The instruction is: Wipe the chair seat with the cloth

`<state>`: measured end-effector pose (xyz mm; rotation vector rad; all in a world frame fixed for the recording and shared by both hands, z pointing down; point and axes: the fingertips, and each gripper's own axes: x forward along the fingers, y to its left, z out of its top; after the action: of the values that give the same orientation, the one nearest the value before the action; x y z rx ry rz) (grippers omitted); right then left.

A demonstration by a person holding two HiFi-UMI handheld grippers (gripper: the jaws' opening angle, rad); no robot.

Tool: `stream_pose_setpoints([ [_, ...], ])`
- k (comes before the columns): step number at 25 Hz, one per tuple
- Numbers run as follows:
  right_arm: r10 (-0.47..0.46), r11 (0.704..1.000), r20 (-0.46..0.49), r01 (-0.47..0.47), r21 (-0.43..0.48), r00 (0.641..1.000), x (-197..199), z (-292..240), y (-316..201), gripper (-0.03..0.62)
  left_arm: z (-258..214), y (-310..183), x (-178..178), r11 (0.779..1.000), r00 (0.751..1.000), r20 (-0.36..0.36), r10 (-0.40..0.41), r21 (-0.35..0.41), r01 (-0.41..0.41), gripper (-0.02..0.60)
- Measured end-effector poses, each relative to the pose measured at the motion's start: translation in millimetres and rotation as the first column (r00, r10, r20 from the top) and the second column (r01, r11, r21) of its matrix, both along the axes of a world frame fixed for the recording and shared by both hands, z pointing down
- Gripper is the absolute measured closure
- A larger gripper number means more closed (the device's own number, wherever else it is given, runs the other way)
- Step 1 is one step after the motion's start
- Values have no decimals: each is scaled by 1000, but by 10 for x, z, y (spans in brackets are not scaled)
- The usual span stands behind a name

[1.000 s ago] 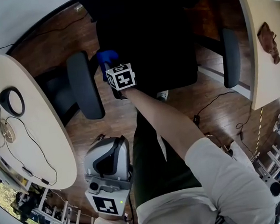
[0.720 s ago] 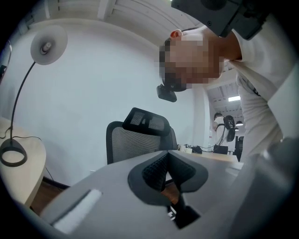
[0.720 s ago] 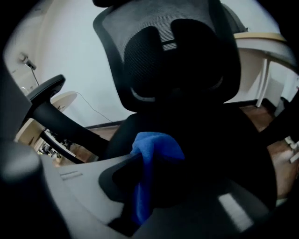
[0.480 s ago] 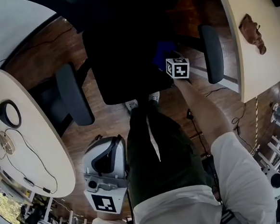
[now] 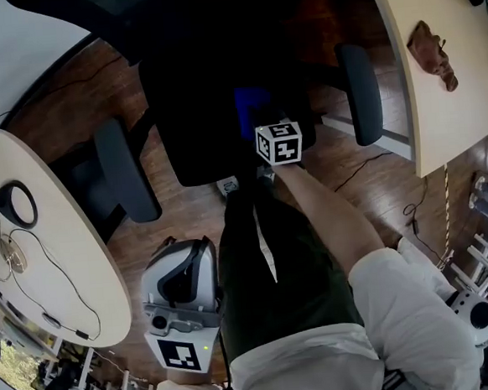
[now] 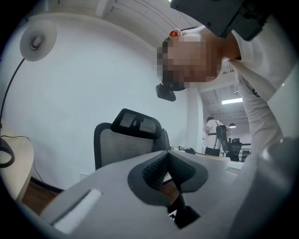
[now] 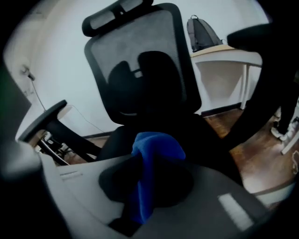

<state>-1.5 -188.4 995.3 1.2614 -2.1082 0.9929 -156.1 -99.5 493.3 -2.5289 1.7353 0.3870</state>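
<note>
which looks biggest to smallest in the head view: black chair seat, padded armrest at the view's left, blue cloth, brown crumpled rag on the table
1. black chair seat
2. dark padded armrest at the view's left
3. blue cloth and brown crumpled rag: unranked, they look alike and the cloth is partly covered

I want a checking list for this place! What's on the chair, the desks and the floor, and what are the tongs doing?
Surface: black chair seat; too dark to tell any dirt.
Job's things: blue cloth, bunched, at the seat.
Clutter: brown lump on the right desk; black ring on the left desk.
Grippers: right tongs shut on the blue cloth; left tongs open, empty.
Cables: thin wires on the left desk; floor cable.
Surroundings: wooden floor, white wall.
</note>
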Motion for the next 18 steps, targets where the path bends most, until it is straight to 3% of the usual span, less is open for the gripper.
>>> stream_pose_setpoints([
  [2, -97, 995, 69, 96, 14, 993, -772, -101, 350, 533, -43, 10, -42, 1000, 1000, -5, -11, 9, 11, 368],
  [5, -230, 972, 98, 233, -19, 968, -1732, -20, 923, 533, -66, 33, -135, 999, 999, -9, -33, 19, 34, 368],
  [8, -284, 949, 89, 293, -118, 955, -2144, 369, 1404, 533, -21, 58, -176, 999, 999, -10, -51, 16, 51, 368],
  [10, -281, 945, 67, 289, -153, 957, -2108, 556, 1531, 533, 40, 94, -198, 998, 998, -11, -58, 9, 59, 368],
  [14, -274, 953, 23, 275, -125, 961, -1725, 673, 1422, 533, 118, 154, -267, 997, 997, -17, -71, 1, 71, 368],
  [18, -217, 972, -65, 210, -109, 974, -811, 795, 1181, 533, 2, 133, -165, 999, 998, -41, -51, 15, 51, 368],
])
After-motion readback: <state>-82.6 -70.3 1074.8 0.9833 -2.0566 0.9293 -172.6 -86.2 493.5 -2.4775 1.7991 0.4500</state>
